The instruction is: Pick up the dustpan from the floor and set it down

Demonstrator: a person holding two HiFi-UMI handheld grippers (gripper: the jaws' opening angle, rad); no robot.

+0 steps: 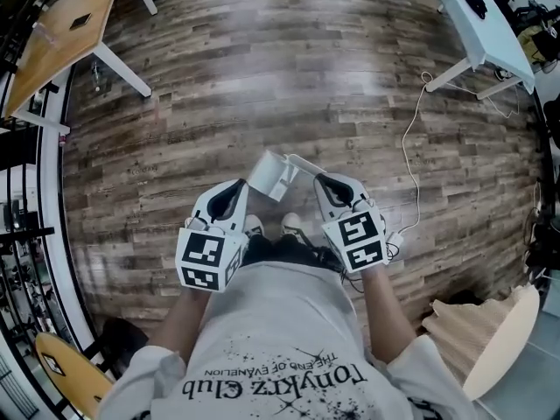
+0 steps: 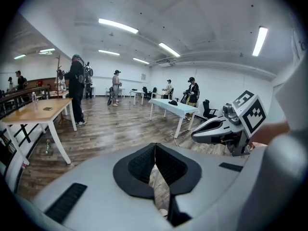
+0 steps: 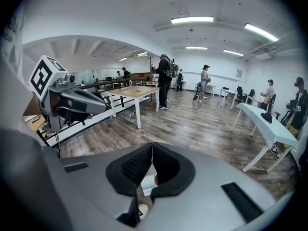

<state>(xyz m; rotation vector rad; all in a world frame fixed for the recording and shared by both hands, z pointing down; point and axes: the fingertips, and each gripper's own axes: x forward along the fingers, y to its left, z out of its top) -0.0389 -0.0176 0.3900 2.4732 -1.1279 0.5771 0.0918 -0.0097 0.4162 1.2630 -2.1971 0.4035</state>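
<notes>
Right gripper: jaws pressed together. As far as I can judge they pinch the thin handle of the dustpan, which runs to the tip at my 1 o'clock.
Left gripper: jaws closed with the pads meeting and nothing between them. It hangs just beside the pan's left edge at 11 o'clock; I cannot tell if it touches.
Dustpan: white, at 12 o'clock between the two tips, just ahead of my shoes. It looks clear of the floor.
Step in hand: I judge it to be carrying the lifted pan toward a set-down.
Doing it well: grip firmly, since the hold is on a narrow edge and the pan hangs off to one side. Avoid rolling the wrist so the pan does not swing. Bring the left gripper against the pan's body as a steady. Lower until the base lies flat before easing the jaws.
Count, near: two grippers, one dustpan, two shoes.
Count, middle: one white cable trailing at 2 o'clock.
Count, far: one wooden table at 10 o'clock and one white table at 2 o'clock. Beyond them are at least five people, too small to count surely.
</notes>
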